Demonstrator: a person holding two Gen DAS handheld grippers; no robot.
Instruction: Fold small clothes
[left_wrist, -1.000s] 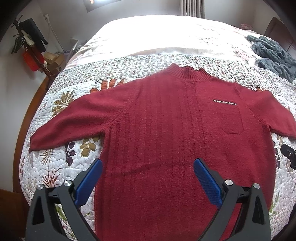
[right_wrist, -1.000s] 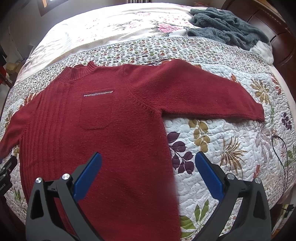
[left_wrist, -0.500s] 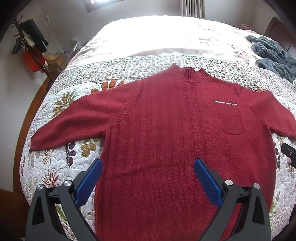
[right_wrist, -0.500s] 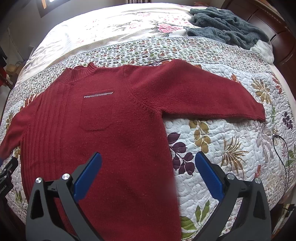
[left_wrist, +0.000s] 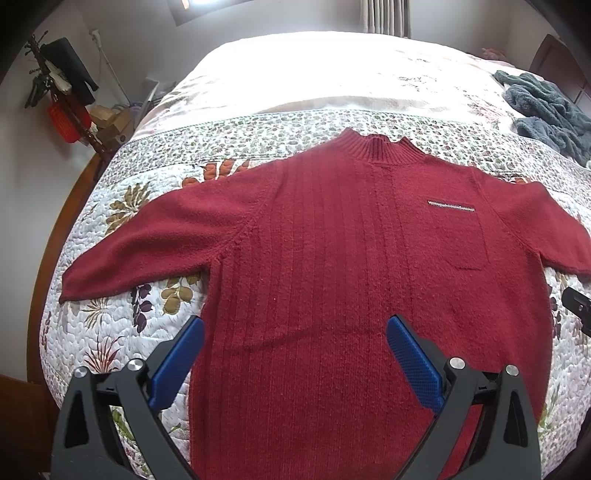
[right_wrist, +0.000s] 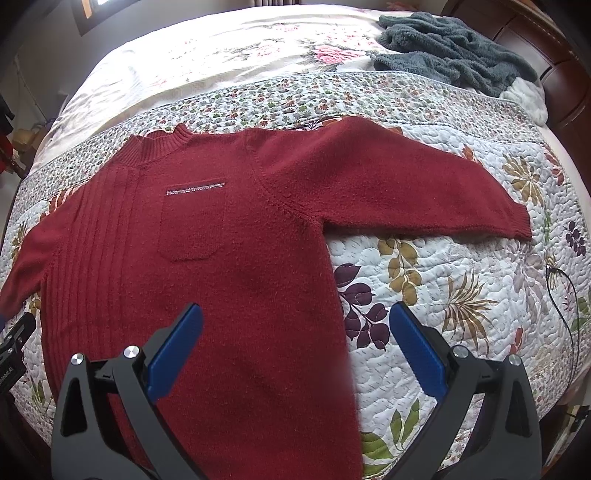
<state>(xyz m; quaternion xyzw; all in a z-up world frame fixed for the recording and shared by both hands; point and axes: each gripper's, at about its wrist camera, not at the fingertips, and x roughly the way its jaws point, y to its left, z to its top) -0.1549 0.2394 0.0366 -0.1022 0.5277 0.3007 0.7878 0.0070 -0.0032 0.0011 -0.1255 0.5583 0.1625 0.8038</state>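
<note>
We're over a bed dressed in a quilted floral coverlet, its stitching puffy and pebbled, leaf and flower prints all over. Nearest us, our left gripper hangs with its blue textured pads spread wide, nothing between them; the red sweater lies flat directly beneath and ahead, its ribbed knit body running between the fingers. Our right gripper is just as wide apart, straddling the sweater's side edge, left pad over fuzzy knit, right pad over bare quilt. Farther out we see a chest pocket with a glittery trim strip, both sleeves spread outward, the ribbed collar pointing away. Beyond, far right, a crumpled grey fleece.
</note>
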